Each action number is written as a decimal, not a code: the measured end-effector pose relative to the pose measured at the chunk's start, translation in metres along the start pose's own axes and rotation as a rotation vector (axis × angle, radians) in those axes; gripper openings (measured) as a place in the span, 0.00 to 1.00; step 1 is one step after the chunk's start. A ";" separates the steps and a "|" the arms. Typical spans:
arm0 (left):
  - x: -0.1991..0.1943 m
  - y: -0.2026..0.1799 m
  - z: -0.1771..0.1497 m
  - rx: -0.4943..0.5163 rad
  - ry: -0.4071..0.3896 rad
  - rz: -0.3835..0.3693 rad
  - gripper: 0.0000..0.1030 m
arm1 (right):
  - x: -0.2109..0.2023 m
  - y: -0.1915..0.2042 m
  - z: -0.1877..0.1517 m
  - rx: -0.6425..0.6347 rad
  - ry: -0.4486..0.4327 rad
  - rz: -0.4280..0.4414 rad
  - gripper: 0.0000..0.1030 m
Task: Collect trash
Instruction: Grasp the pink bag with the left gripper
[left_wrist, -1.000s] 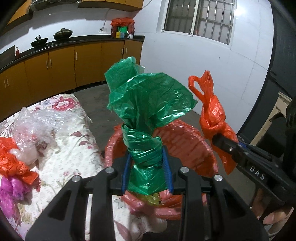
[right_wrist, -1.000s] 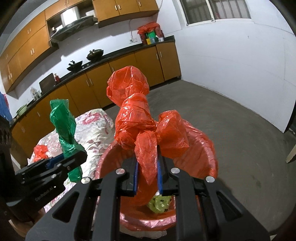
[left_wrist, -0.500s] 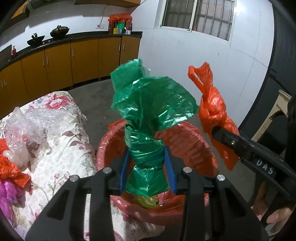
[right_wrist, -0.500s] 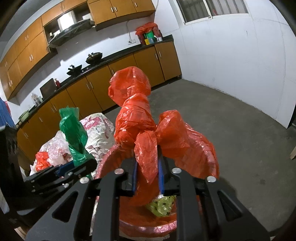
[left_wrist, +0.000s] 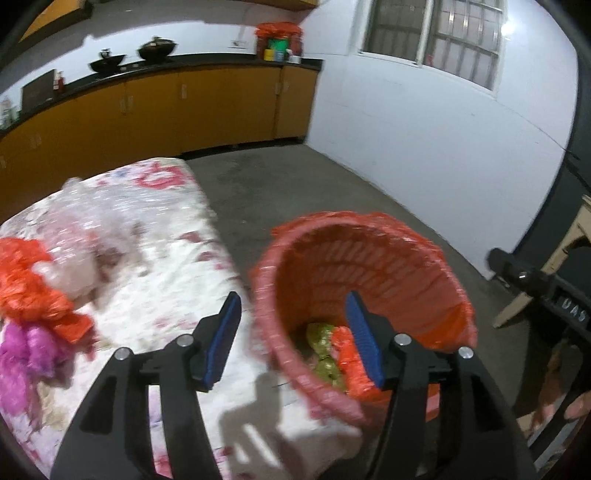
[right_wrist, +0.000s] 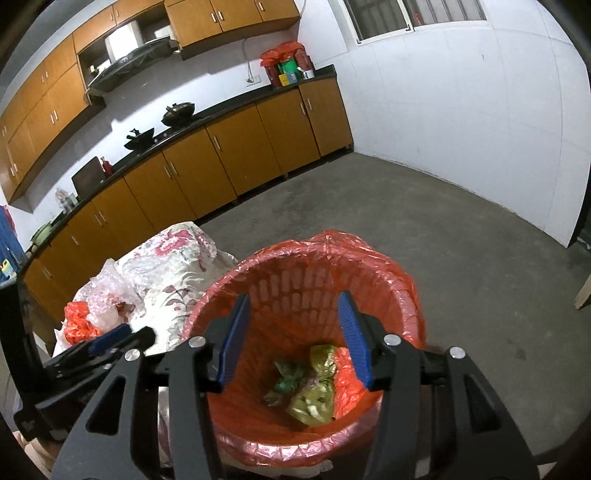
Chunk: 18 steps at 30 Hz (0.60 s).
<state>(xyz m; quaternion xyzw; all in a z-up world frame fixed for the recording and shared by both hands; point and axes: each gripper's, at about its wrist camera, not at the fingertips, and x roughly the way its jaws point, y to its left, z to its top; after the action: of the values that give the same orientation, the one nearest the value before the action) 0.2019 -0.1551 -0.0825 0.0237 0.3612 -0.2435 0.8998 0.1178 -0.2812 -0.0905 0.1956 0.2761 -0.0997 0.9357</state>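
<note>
Kitchen with orange cabinets (right_wrist: 236, 162) under a black counter (right_wrist: 221, 107), white walls, grey concrete floor (right_wrist: 424, 221). Close to camera, a surface draped in a floral cloth (left_wrist: 155, 266), with a red-lined basket (right_wrist: 402, 295) just beside its edge.

Left gripper (left_wrist: 293, 334) above the cloth edge and basket rim, jaws spread wide, nothing between the blue pads (left_wrist: 221, 339). Right gripper (right_wrist: 293, 334) directly over the basket mouth, jaws likewise spread and empty.

Inside the basket, at the bottom: a green bag (right_wrist: 286, 382), a yellowish-green crumpled bag (right_wrist: 317, 398) and an orange bag (left_wrist: 349, 356), bunched together and touching.

On the cloth, well apart from the basket: an orange bag scrap (left_wrist: 33, 288), a pink-purple bag (left_wrist: 26, 350) just beside it, and clear crinkled plastic (right_wrist: 107, 291) close behind. Left view motion-blurred, so finer detail of that pile cannot be told.
</note>
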 end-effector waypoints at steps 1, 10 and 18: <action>-0.004 0.009 -0.003 -0.010 -0.005 0.027 0.58 | 0.000 0.002 0.000 -0.004 -0.001 0.000 0.49; -0.045 0.076 -0.028 -0.048 -0.051 0.251 0.59 | 0.002 0.030 -0.006 -0.071 0.012 0.032 0.49; -0.078 0.171 -0.048 -0.143 -0.046 0.445 0.59 | 0.014 0.068 -0.019 -0.131 0.060 0.096 0.49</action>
<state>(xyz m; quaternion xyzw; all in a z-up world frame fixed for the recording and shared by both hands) 0.2009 0.0383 -0.0891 0.0333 0.3429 -0.0133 0.9387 0.1402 -0.2132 -0.0921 0.1500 0.3001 -0.0306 0.9415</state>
